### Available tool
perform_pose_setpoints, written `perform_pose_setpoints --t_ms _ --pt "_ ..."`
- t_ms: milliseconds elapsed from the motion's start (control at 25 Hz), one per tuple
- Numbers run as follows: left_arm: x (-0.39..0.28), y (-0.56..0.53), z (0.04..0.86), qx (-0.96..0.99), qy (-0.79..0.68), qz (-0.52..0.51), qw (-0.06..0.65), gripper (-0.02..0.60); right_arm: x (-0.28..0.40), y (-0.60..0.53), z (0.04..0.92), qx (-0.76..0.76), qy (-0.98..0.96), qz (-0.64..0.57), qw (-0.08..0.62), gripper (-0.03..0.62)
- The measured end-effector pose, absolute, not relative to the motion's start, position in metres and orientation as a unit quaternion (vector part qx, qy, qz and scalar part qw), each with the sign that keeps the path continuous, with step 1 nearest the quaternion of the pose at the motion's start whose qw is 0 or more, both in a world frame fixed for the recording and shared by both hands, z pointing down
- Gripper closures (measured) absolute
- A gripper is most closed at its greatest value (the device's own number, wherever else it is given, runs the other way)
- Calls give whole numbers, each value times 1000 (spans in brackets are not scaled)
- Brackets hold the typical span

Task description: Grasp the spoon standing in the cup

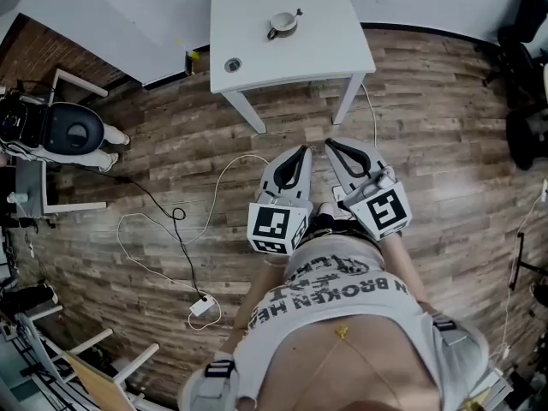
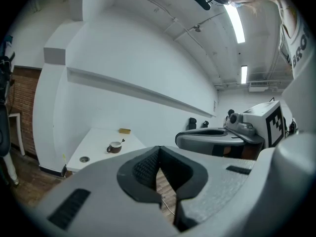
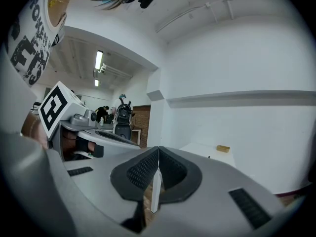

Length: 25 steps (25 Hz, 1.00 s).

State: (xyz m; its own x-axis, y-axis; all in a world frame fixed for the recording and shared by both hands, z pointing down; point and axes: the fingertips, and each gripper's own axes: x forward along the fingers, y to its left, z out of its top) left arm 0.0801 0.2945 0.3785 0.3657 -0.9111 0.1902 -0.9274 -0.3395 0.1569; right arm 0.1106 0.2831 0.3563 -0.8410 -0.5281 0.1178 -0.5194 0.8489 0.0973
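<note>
Both jaws closed, empty; left gripper (image 2: 159, 151) sees cup (image 2: 115, 147), right gripper (image 3: 158, 151) hardly does.

Worktop (image 1: 257, 24) ahead, across floor (image 1: 445, 144). Cup (image 1: 282, 24) on worktop, near middle. Spoon (image 1: 294, 13) in cup, handle leaning right. Small round disc (image 1: 233, 64) on worktop, near front left corner. Left claw (image 1: 301, 152) and right claw (image 1: 330, 145) side by side above floor, apart from worktop. Cable (image 1: 171, 229) on floor, left of both.
</note>
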Motion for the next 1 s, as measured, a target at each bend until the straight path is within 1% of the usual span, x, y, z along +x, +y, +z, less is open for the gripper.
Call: perform_pose_setpoints --t_ms 560,1000 --pt "2 191 368 860 -499 29 101 586 30 191 355 337 -938 -26 77 586" --pt "-37 165 376 876 -469 32 106 586 -8 166 364 370 -925 -23 83 586"
